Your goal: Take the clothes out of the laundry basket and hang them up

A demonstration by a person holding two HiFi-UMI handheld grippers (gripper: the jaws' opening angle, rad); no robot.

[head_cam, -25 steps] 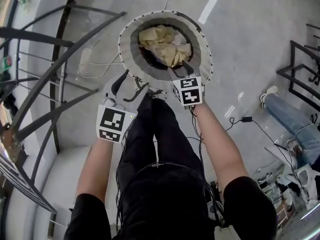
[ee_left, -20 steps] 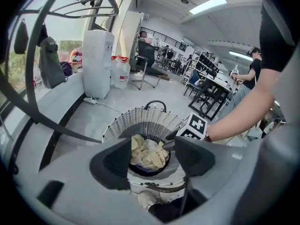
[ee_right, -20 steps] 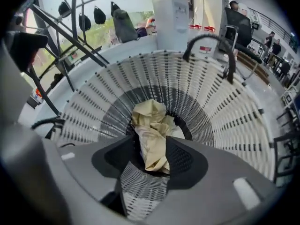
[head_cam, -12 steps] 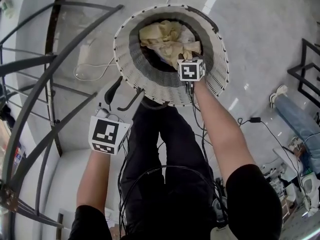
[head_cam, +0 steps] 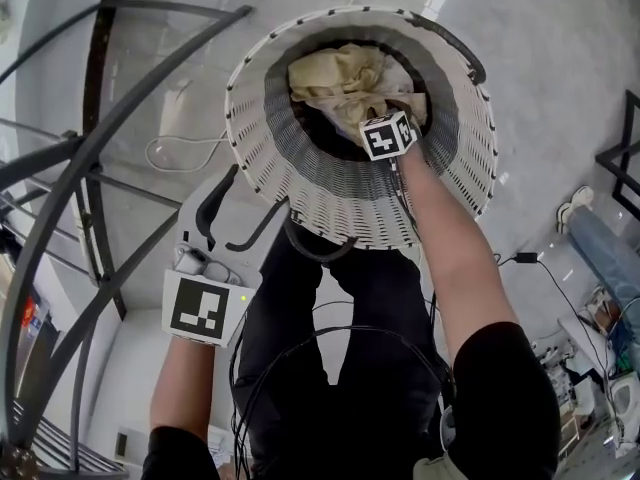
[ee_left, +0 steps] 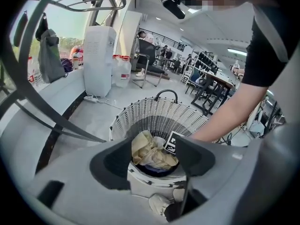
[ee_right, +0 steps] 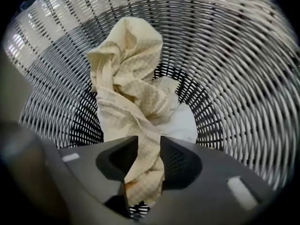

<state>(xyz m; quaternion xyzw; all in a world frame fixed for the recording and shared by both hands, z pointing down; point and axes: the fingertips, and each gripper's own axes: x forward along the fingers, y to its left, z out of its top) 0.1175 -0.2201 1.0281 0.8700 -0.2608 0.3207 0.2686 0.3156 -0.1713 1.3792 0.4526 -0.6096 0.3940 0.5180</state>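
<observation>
A white woven laundry basket stands on the floor before me, also in the left gripper view. A crumpled cream garment lies in it over a white cloth. My right gripper points straight down inside the basket. Its jaws have just been closing, and a twisted fold of the cream garment fills the gap and touches both pads. In the head view only its marker cube shows. My left gripper hangs open and empty outside the basket's near left wall.
Black metal rack bars sweep along the left. A white cable lies on the floor by the basket and a black cable with a plug to the right. A seated person's jeans show at the right edge. A white appliance stands beyond.
My right gripper has dropped from the basket's near rim down inside onto the cream garment. The left gripper has sunk lower at the left. The basket looks larger in the head view.
</observation>
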